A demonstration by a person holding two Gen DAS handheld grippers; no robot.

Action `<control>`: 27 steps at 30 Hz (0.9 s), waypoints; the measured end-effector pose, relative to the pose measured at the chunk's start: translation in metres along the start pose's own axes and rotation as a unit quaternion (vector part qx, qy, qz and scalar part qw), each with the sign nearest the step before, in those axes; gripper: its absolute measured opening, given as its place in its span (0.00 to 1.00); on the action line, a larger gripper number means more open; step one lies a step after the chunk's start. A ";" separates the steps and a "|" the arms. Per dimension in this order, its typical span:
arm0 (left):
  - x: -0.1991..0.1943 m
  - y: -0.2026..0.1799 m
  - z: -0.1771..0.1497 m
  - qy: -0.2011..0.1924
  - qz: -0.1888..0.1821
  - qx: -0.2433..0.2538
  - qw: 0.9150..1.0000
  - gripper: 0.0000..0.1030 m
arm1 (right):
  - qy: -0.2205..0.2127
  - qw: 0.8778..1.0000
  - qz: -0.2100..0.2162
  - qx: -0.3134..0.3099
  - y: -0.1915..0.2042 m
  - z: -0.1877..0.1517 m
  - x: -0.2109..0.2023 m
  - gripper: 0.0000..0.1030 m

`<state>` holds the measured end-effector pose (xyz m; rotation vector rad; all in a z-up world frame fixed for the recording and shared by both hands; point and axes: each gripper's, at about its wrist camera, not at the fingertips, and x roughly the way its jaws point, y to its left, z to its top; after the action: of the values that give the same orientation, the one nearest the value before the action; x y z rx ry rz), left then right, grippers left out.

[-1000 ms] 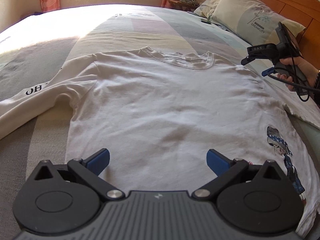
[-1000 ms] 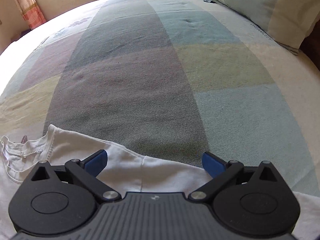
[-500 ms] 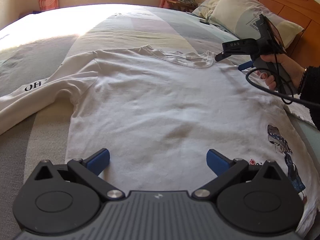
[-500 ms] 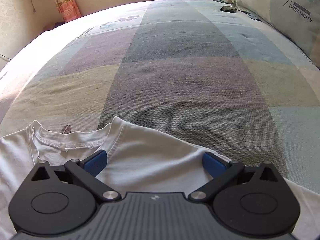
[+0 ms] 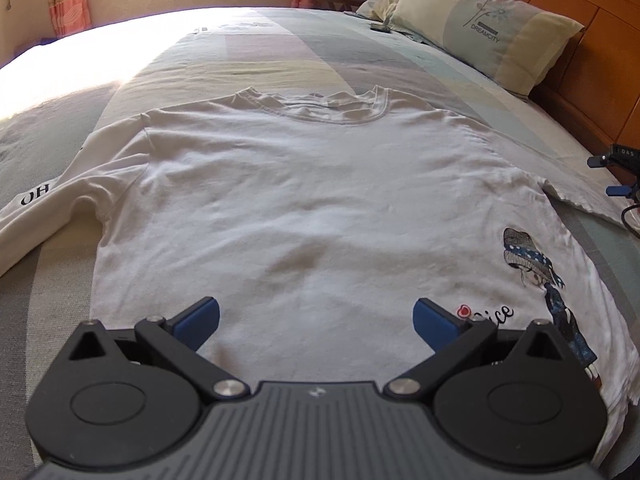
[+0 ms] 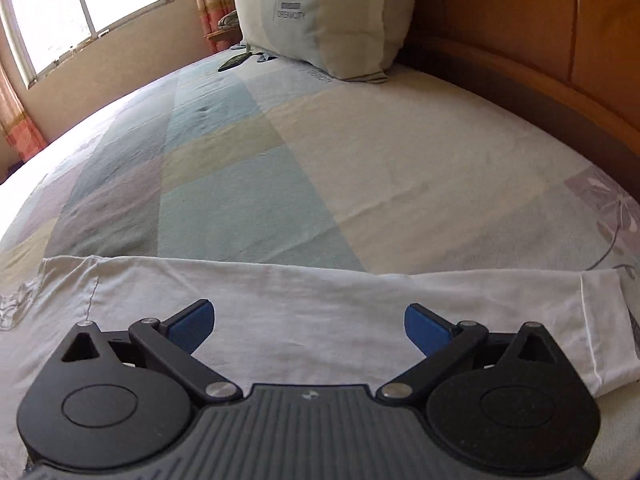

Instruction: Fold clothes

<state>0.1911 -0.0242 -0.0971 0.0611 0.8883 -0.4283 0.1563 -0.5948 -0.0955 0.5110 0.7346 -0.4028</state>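
Note:
A white long-sleeved T-shirt (image 5: pixel 304 200) lies flat, front up, on the bed, collar (image 5: pixel 332 110) far from me, a cartoon girl print (image 5: pixel 540 280) at its lower right. My left gripper (image 5: pixel 316 320) is open and empty, low over the shirt's hem. My right gripper (image 6: pixel 308 326) is open and empty over the shirt's right sleeve (image 6: pixel 440 296), whose cuff (image 6: pixel 604 320) lies at the right. The right gripper also shows at the right edge of the left wrist view (image 5: pixel 616 176).
The bed has a pastel patchwork sheet (image 6: pixel 248 168). Pillows (image 5: pixel 480 32) lean on the wooden headboard (image 6: pixel 540 40) at the right. A dark phone (image 6: pixel 234 62) lies near the pillows. The left sleeve (image 5: pixel 36 208) with black letters trails off left. A window (image 6: pixel 80 8) is behind.
My right gripper has swung from the collar area out to the right, over the right sleeve. My left gripper has stayed over the hem.

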 end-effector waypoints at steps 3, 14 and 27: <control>0.001 -0.009 0.004 0.004 0.002 0.011 1.000 0.99 | -0.014 0.995 0.058 0.080 -0.070 -0.002 -0.001 0.98; 0.004 -0.029 0.011 0.009 0.005 0.042 0.999 0.99 | -0.016 0.996 -0.052 0.065 -0.075 0.011 -0.019 1.00; -0.017 -0.027 0.008 0.008 0.020 0.076 0.997 0.99 | 0.050 0.994 -0.085 -0.049 0.022 0.030 0.023 1.00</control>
<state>0.1771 -0.0447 -0.0762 0.2216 0.8673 -0.4589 0.1992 -0.5986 -0.0867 0.3795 0.8942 -0.5006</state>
